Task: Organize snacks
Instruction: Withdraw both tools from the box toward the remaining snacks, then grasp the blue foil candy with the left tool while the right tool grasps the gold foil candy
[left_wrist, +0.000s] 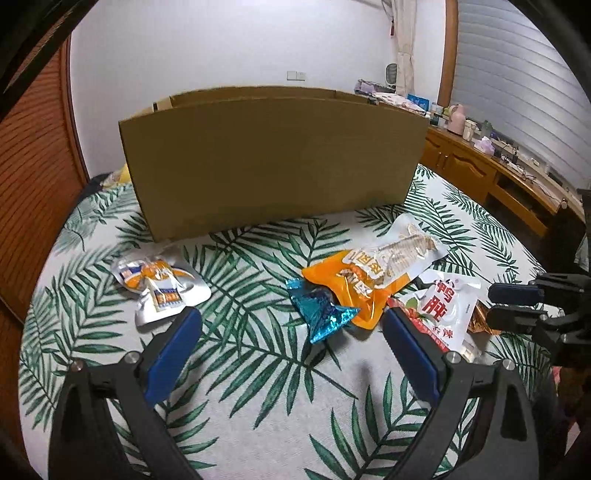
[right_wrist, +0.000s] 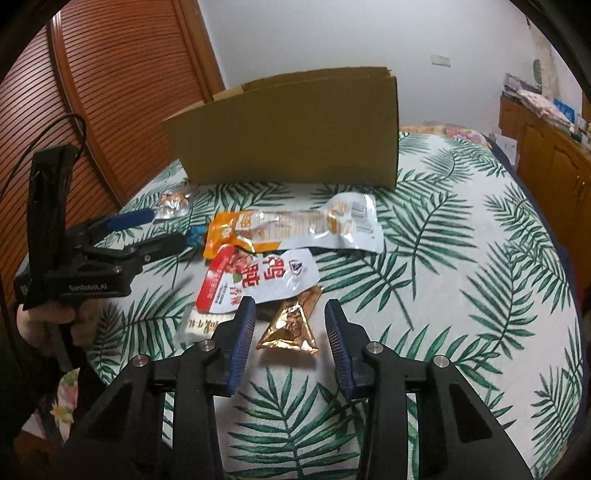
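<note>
1. Snacks lie loose on the leaf-print cover (right_wrist: 461, 229) in front of an open cardboard box (left_wrist: 273, 162); no packet shows inside it from these views.
2. Right gripper (right_wrist: 290, 325) hangs low over a gold foil packet (right_wrist: 290, 325), its jaws apart with a pad on either side and neither pressing the foil.
3. Left gripper (left_wrist: 291, 326) has its jaws spread wide, the blue foil packet (left_wrist: 321, 312) between its tips and not gripped.
4. A white and red pouch (right_wrist: 258, 277) overlaps the gold packet's upper corner; an orange pouch (left_wrist: 354, 291) lies just behind the blue one.
5. Step in hand, as I judge it: reaching for the first picks.
6. Next move calls for closing squarely on the gold foil without catching the overlapping pouch, then lifting it over the box wall.
</note>
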